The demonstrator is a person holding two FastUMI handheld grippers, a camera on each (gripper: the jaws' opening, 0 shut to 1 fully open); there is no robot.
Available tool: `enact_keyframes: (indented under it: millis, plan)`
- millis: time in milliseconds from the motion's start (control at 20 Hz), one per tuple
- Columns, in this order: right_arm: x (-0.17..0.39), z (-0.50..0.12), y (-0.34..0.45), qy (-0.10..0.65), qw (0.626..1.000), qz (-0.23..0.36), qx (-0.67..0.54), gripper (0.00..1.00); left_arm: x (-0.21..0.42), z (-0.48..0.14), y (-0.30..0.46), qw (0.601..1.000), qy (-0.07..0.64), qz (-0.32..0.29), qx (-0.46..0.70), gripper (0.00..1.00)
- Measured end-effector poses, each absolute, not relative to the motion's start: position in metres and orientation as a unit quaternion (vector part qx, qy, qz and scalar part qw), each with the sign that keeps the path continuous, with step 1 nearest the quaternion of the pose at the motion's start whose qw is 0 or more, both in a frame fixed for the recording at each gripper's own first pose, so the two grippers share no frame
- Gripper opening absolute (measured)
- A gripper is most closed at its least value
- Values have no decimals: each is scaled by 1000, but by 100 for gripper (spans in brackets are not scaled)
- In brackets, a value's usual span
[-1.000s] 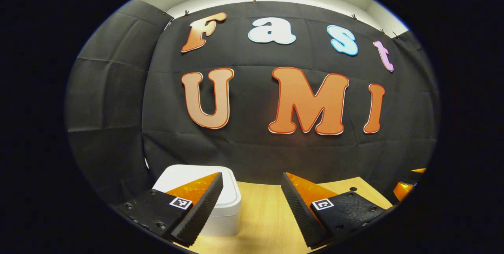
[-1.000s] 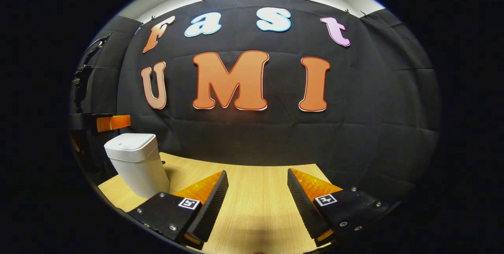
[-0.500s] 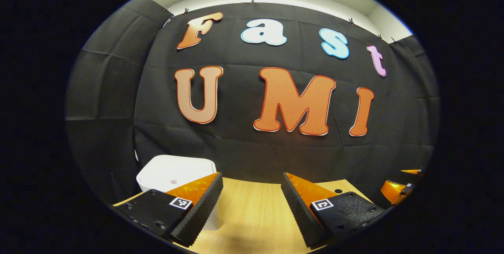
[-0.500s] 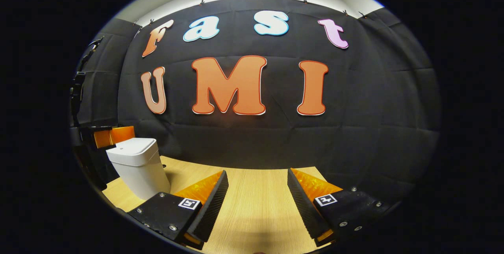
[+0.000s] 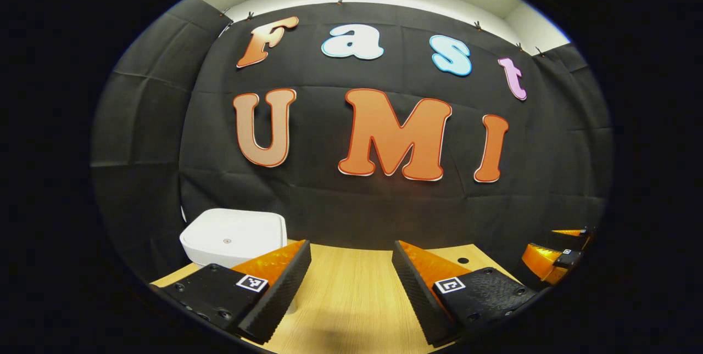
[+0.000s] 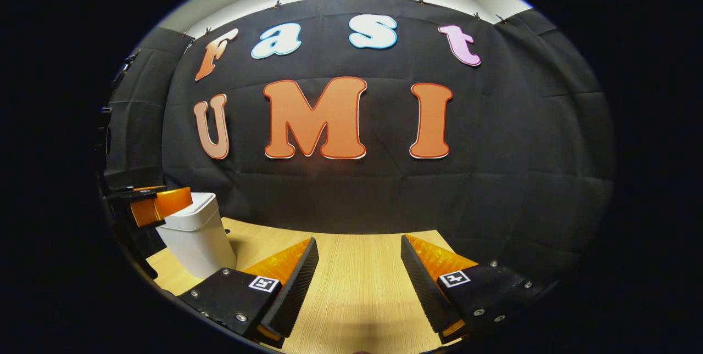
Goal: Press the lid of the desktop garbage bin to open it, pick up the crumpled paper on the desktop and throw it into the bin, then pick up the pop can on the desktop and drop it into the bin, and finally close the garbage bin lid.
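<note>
One bin (image 5: 230, 236), lid (image 5: 228, 231) shut, sits on the desk (image 5: 351, 299) at its far left; left hand-held gripper (image 5: 351, 288) beside it, jaws wide apart, empty; right hand-held gripper (image 6: 357, 282) mid-desk, jaws also wide apart, empty.

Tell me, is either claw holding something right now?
No. The left claw and the right claw are both open with only bare wooden table between their fingers. The closed white plastic bin is untouched.
</note>
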State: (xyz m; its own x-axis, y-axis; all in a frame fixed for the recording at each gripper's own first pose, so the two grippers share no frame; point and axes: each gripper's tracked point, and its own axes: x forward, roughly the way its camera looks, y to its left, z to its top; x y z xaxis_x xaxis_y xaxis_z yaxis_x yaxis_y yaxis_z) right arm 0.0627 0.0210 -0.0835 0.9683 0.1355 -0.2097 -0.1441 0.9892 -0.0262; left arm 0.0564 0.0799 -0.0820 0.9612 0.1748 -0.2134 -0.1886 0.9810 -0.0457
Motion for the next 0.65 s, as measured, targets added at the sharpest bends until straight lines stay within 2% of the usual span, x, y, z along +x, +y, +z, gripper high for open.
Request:
enact_keyframes:
  millis: [250,300,350,400,500,550,600,650]
  plan:
    - [58,-83,23,103,992,73,-16,90,54,-82,66,991,104,79,-25,94]
    - [58,-83,24,102,992,74,-17,100,53,-84,65,991,104,78,-25,94]
    - [57,-83,25,102,992,76,-16,100,52,-84,63,991,105,75,-24,94]
    - [57,-83,26,102,992,77,-16,90,52,-84,60,991,106,74,-21,93]
    - [55,-84,28,104,991,80,-16,90,52,-84,58,992,105,71,-21,94]
    - [54,-85,28,104,991,80,-17,100,52,-83,56,992,104,70,-22,94]
    - [54,-84,28,104,991,81,-17,100,51,-84,56,992,104,71,-21,94]
    - [54,-84,27,104,991,80,-17,90,52,-83,56,992,102,71,-21,94]
